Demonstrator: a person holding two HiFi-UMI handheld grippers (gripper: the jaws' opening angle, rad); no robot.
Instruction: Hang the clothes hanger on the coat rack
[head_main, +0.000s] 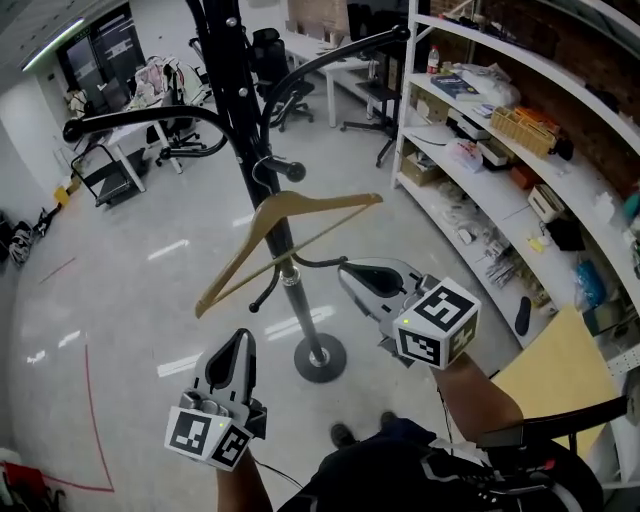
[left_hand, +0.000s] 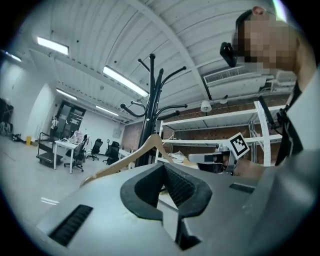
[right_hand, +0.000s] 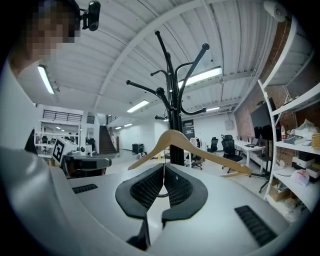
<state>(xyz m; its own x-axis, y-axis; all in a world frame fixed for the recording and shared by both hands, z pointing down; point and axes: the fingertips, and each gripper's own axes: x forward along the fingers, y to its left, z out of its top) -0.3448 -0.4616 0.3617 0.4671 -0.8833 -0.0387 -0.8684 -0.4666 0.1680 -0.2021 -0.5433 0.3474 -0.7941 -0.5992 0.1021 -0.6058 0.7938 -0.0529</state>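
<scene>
Our right gripper (head_main: 347, 270) has its fingers (right_hand: 142, 192) shut on the clothes hanger (head_main: 285, 201) by its wire hook, holding it just beside the coat rack (head_main: 240, 120) for hanging; our left gripper (head_main: 241, 340), fingers closed, is empty.

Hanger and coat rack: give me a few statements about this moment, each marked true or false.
1. The right gripper is shut on the hanger's metal hook. True.
2. The left gripper grips the wooden hanger by one arm. False: it is shut on nothing, low and apart from the hanger.
3. The hanger already hangs from an arm of the coat rack. False: the right gripper holds it by the pole, below the rack's curved arms.
4. A white shelving unit stands at the head view's right. True.
</scene>
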